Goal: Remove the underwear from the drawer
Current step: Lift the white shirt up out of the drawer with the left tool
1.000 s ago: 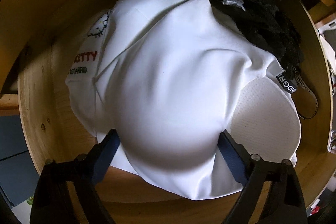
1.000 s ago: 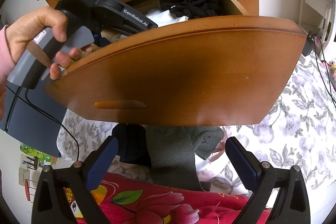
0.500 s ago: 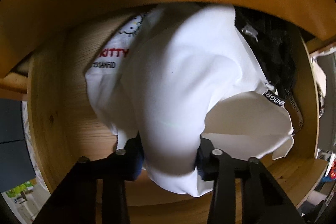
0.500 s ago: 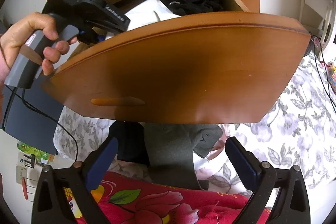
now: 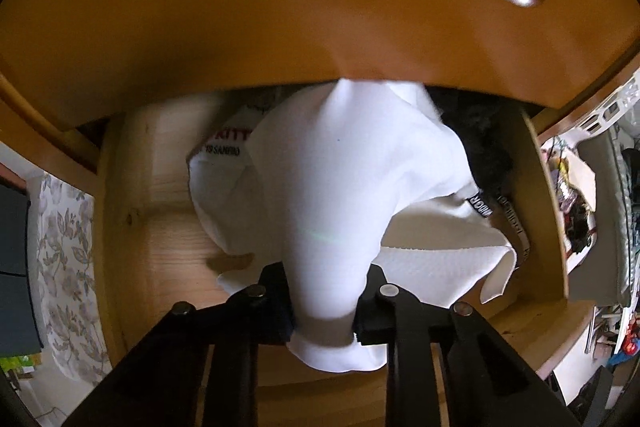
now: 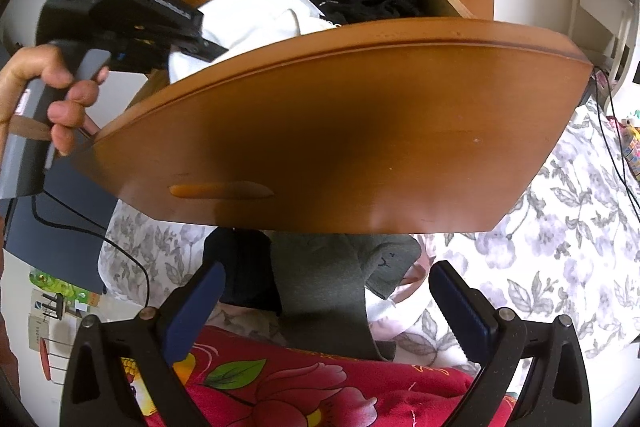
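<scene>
- Left gripper (image 5: 324,311): its fingers (image 5: 276,303) are closing on a bunched fold of the white underwear (image 5: 332,195), which is pinched between them; the pads press the cloth from both sides.
- White underwear: the gripped fold is drawn up into a cone, while the rest of the garment trails down into the open drawer (image 5: 160,211). A black label with white lettering shows at its right edge.
- Beneath it, on the drawer's wooden floor, lies a second white garment (image 5: 224,155) with red and dark print, partly covered.
- At the drawer's right rear sits a dark lacy garment (image 5: 484,147), touching the white cloth.
- Above the drawer, the wooden front of the next drawer (image 5: 280,7) with a recessed handle fills the upper view.
- Right gripper (image 6: 324,311): fingers (image 6: 460,307) spread wide, nothing between them, held below the drawer's curved front panel (image 6: 340,131).
- Under the right gripper: a red floral cover (image 6: 300,387), then grey and dark garments (image 6: 320,287) on floral bedding (image 6: 540,247).
- In the right wrist view, a hand (image 6: 52,95) grips the left gripper's handle at the drawer's left corner, with white cloth rising over the rim.
</scene>
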The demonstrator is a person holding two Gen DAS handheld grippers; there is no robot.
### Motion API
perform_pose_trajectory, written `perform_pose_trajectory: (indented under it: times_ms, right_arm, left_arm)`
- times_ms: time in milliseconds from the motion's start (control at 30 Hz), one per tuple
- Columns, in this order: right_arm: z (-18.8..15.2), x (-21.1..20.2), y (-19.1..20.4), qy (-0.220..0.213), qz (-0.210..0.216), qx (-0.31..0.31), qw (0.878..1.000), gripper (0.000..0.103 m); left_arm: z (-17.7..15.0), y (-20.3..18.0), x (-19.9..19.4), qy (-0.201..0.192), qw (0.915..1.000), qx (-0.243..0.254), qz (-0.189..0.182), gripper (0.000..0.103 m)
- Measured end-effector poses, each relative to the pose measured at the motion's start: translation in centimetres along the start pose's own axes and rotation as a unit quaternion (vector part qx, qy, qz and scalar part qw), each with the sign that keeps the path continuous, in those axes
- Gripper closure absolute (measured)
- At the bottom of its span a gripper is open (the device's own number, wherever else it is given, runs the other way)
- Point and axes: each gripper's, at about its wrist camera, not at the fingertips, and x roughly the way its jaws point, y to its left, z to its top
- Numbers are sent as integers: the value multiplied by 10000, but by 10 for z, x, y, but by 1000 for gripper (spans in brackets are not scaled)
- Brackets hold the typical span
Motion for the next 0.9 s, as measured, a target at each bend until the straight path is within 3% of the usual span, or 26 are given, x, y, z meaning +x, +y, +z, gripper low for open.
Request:
perform_pose_trajectory:
  times_ms: [200,467,700,900]
  right_arm:
    - [0,0,-1,9,-36,10,10000,0]
    - [-2,0,0,-6,-125,-6,9999,0]
    - [-2,-1,0,-53,-171,14,9998,0]
    - [-2,-3,-1,-94,-190,55,9998,0]
  left_arm:
    - [-19,11,-28,-339,9993,36,-160,86]
    - [-43,-4,-79,-1022,9945,120,-194,89]
    - [-43,-8,-132,-1629,9866,124,-49,89]
    - [-40,-14,-162,-1924,9813,15,7,89]
